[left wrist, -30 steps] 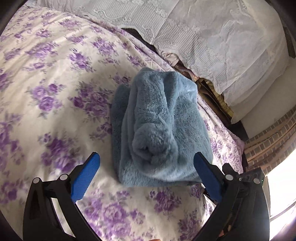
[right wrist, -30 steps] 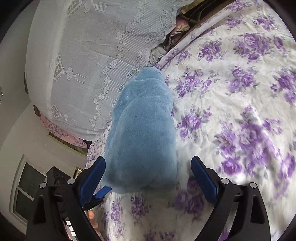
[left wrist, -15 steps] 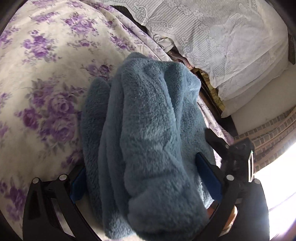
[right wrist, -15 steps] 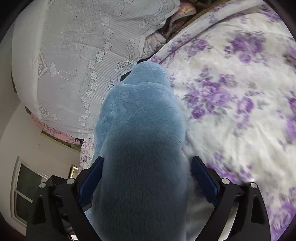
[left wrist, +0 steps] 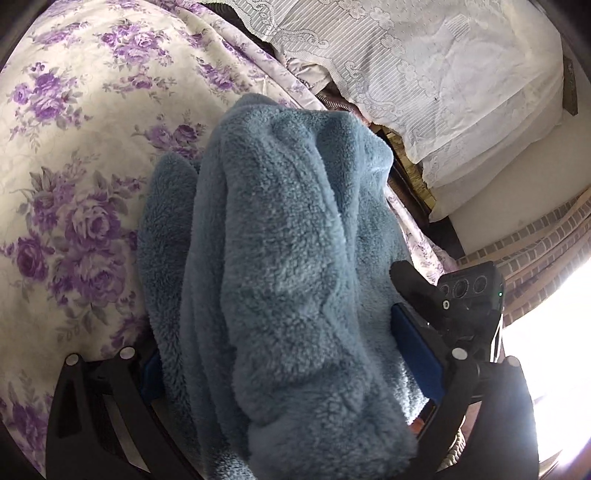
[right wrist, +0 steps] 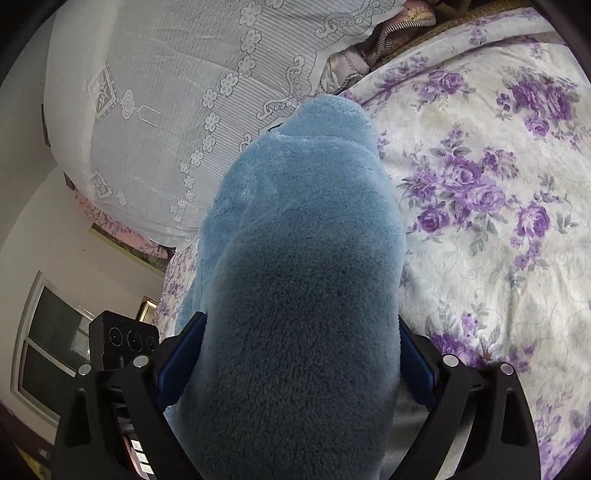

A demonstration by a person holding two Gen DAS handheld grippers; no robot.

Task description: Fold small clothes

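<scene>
The left gripper (left wrist: 291,365) has its blue pads (left wrist: 415,350) set on either side of the folded blue fleece garment (left wrist: 288,240), and the pile bulges up between them; the right gripper (right wrist: 295,365) straddles the opposite end of the same bundle in the same way. Both sets of jaws look narrowed against the fleece, though whether they truly pinch it or only flank it I cannot tell, since the pile hides the contact. The garment lies as a thick, rolled-over bundle on the floral bedspread (left wrist: 66,155), near the bed's edge. The folding itself seems about done; this reads as the stage of gathering the bundle from both ends, to lift it or square it up. The next move calls for even pressure from both sides so the layers do not slip apart, and a level lift. Beyond the garment a white lace cover (right wrist: 166,110) drapes over something bulky, with crumpled fabric (right wrist: 391,26) tucked between it and the bedspread; both sit close to the bundle's far end and could snag a forward push
</scene>
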